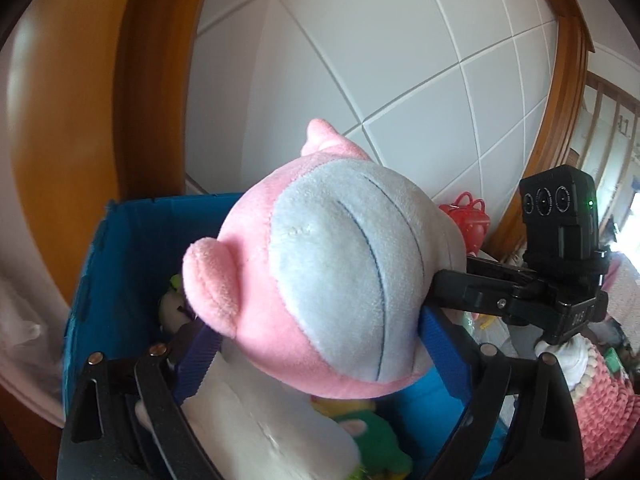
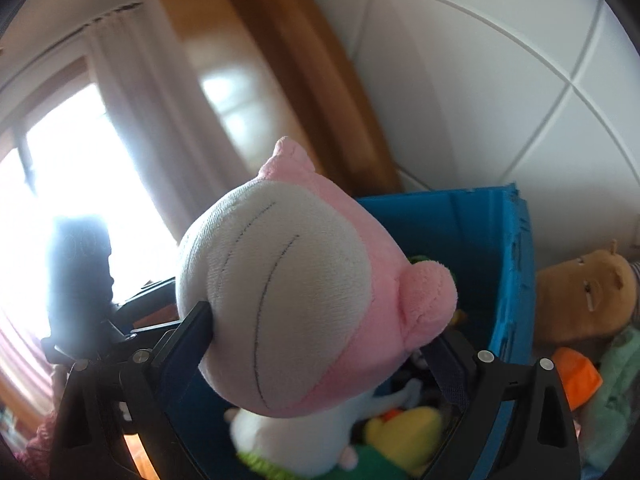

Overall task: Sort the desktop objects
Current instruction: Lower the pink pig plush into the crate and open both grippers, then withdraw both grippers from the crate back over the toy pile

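I have a round pink plush toy with a pale grey-white belly (image 1: 320,264) held up between both tools, directly above an open blue plastic storage bin (image 1: 132,264).

My left hand-held gripper (image 1: 316,328) stands wide, its blue-padded fingers (image 1: 440,336) on either side of the plush. The right-hand pad lies against the belly; the left-hand pad sits under the pink stub of a limb, and I cannot tell whether it really presses there.

In the left wrist view my right hand-held gripper (image 1: 444,280) comes in from the right, one black finger pushed into the plush's belly. In its own view that same tool (image 2: 320,344) brackets the toy: the near-left finger (image 2: 188,336) dents the pale fabric, and the other finger sits just below the pink limb. It has the plush clamped between its pads.

Inside the bin, below the toy, lie other soft things: a white plush (image 2: 312,432), a yellow and green plush (image 2: 404,432), partly blurred.

Outside the bin, in the right wrist view, a brown plush animal (image 2: 580,296) rests beside the bin's wall, with an orange object (image 2: 576,376) and a mint-green fabric item (image 2: 616,400) near it. In the left wrist view a red plastic toy (image 1: 468,216) shows behind the plush, and a pink knitted piece (image 1: 604,412) lies at the lower right.
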The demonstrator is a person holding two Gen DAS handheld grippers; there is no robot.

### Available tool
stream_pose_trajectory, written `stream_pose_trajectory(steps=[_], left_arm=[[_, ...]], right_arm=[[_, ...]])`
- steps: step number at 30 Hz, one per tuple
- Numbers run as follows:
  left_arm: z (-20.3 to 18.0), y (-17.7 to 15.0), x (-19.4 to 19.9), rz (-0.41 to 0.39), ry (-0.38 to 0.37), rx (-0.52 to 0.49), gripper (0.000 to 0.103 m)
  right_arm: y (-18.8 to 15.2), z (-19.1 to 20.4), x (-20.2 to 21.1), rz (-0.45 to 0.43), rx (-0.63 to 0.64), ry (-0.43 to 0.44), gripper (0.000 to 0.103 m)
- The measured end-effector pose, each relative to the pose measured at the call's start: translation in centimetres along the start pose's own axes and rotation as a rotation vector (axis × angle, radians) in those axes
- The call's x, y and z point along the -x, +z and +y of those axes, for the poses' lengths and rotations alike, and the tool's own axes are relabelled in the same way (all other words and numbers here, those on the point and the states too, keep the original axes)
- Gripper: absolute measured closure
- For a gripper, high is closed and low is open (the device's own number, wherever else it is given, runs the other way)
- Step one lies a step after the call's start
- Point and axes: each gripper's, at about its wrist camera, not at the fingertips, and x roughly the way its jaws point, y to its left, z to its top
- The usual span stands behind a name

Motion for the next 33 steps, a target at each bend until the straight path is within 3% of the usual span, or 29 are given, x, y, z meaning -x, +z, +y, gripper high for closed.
stream_pose_trajectory(steps=[3, 7, 12, 21, 33], left_arm=[[1.8, 0.2, -2.6, 0.044, -0.009, 0.02, 0.006], [3.3, 0.1, -4.8, 0.068, 0.115, -0.015, 0.004], [3.4, -0.4, -5.6, 0.087, 0.182, -0.038, 0.004], [0.6, -2.0, -3.6, 0.109, 0.272, -0.077, 0.003], [-4.3, -6.2, 1.4, 0.064, 0.326, -0.095, 0.003]], right_arm=[[0.5, -0.9, -1.8, 0.025, -0.035, -0.08, 0.001], [0.8, -2.1, -3.2, 0.047, -0.052, -0.173, 0.001], [0.9, -2.1, -2.7, 0.047, -0.03, -0.223, 0.001], [-0.5, -0.3, 0.0, 0.048, 0.026, -0.277, 0.001], [-6.5, 3.3, 4.5, 0.052, 0.115, -0.36, 0.001]])
